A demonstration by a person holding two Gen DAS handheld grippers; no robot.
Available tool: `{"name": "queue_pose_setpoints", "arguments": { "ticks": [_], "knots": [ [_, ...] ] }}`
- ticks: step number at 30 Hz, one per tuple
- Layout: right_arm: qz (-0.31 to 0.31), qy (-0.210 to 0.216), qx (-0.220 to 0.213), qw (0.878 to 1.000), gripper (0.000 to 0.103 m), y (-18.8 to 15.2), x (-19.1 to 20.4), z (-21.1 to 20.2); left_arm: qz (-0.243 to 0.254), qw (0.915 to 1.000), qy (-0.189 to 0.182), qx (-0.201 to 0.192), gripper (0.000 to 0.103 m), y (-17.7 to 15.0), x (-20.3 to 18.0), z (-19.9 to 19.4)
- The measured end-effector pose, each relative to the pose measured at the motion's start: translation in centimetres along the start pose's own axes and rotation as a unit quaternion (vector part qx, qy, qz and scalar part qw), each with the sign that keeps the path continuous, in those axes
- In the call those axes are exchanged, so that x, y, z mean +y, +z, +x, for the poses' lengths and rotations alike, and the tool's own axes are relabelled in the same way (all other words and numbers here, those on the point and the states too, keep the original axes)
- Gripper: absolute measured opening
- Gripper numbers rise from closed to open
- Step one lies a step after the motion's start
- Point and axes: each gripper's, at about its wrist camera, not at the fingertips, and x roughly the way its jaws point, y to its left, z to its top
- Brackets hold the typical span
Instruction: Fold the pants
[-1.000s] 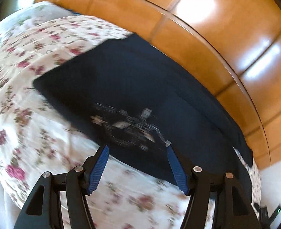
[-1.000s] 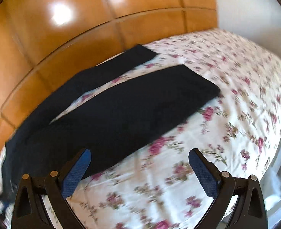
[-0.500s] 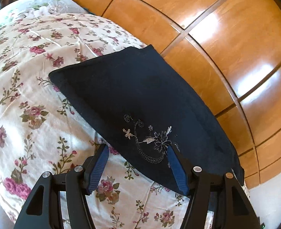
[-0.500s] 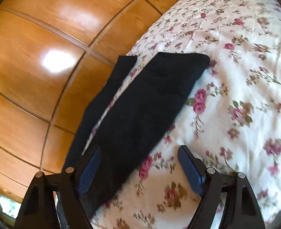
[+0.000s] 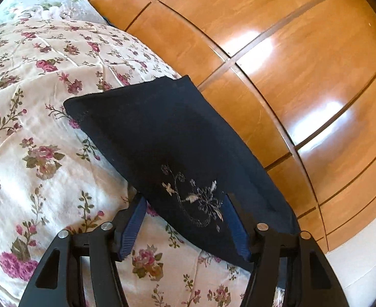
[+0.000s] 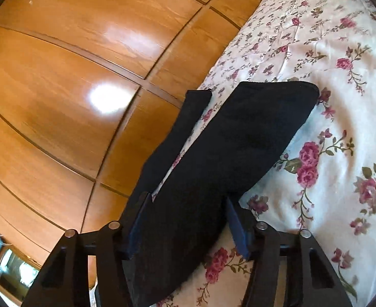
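Note:
Dark navy pants [image 5: 162, 133] lie flat on a floral bedspread [image 5: 34, 102], along its edge beside the wooden wardrobe. Pale embroidery [image 5: 195, 199] marks the near end of the pants. My left gripper [image 5: 184, 198] straddles that embroidered edge. Its jaws are closing, and the left pad rests on the bedspread apart from the cloth. In the right wrist view the pants [image 6: 251, 133] run away from me, with a second narrow leg [image 6: 185, 122] to the left. My right gripper [image 6: 187, 198] is closing with the near leg between its fingers.
Glossy wooden wardrobe panels [image 5: 290, 51] stand close along the far side of the bed, also filling the left of the right wrist view [image 6: 60, 64]. A floral pillow [image 5: 47, 2] lies at the top left. Bedspread [image 6: 341, 128] stretches to the right.
Both grippers have come down closer to the pants. The right one rolled and its jaws narrowed around the leg. The embroidered edge now sits between the left fingers.

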Motion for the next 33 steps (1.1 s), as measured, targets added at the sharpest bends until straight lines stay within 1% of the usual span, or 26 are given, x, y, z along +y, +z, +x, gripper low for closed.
{"name": "queue_pose_setpoints", "arguments": {
  "ticks": [3,7,8,9,10,11,12,13,15,17,19,23,27,29,33],
  "knots": [
    [-0.006,-0.004,0.007,1.000,0.051,0.0,0.0,0.3,-0.010,0.9999,0.004,-0.007,0.056,0.6,0.3,0.6],
    [-0.017,0.011,0.022,1.000,0.051,0.2,0.4,1.3,-0.019,0.9998,0.001,-0.007,0.056,1.8,0.0,2.4],
    [-0.024,0.003,0.024,0.999,0.049,0.2,0.5,1.6,-0.016,0.9998,0.008,-0.005,0.050,2.0,0.0,2.8],
    [-0.029,-0.006,0.027,0.999,0.043,0.1,0.6,2.0,-0.011,0.9998,0.018,-0.002,0.045,2.1,0.0,3.3],
    [-0.034,-0.020,0.031,0.999,0.039,0.0,0.4,2.2,-0.005,0.9993,0.035,0.006,0.030,2.3,0.0,3.9],
    [-0.036,-0.035,0.034,0.998,0.029,0.0,0.4,2.6,-0.005,0.9986,0.050,0.013,0.022,2.3,0.1,4.2],
    [-0.033,-0.041,0.035,0.998,0.023,0.0,0.1,2.8,-0.010,0.9986,0.049,0.014,0.021,2.4,0.2,4.3],
    [-0.030,-0.040,0.035,0.998,0.022,0.1,-0.1,3.0,-0.012,0.9986,0.048,0.016,0.021,2.5,0.3,4.3],
    [-0.034,-0.047,0.033,0.998,0.019,0.0,-0.2,3.0,-0.004,0.9985,0.050,0.022,0.017,2.5,0.2,4.4],
    [-0.046,-0.057,0.029,0.997,0.018,-0.2,-0.1,2.9,0.001,0.9981,0.056,0.025,0.011,2.4,0.1,4.2],
    [-0.053,-0.070,0.024,0.996,0.015,-0.3,0.3,3.0,-0.005,0.9982,0.053,0.028,0.008,2.4,0.2,3.8],
    [-0.048,-0.072,0.006,0.996,0.009,0.1,0.9,1.9,-0.005,0.9993,0.030,0.023,0.006,2.6,0.0,1.8],
    [-0.068,-0.067,-0.005,0.995,0.008,0.7,1.9,0.0,0.001,0.9998,0.001,0.019,0.006,2.9,-0.9,-0.6],
    [-0.086,-0.065,-0.008,0.994,0.008,1.0,2.7,-1.0,0.015,0.9997,-0.005,0.017,0.006,2.9,-1.5,-1.9],
    [-0.090,-0.062,-0.008,0.994,0.008,1.1,3.2,-2.7,0.029,0.9994,-0.006,0.018,0.006,2.6,-1.9,-4.1]
  ]
}}
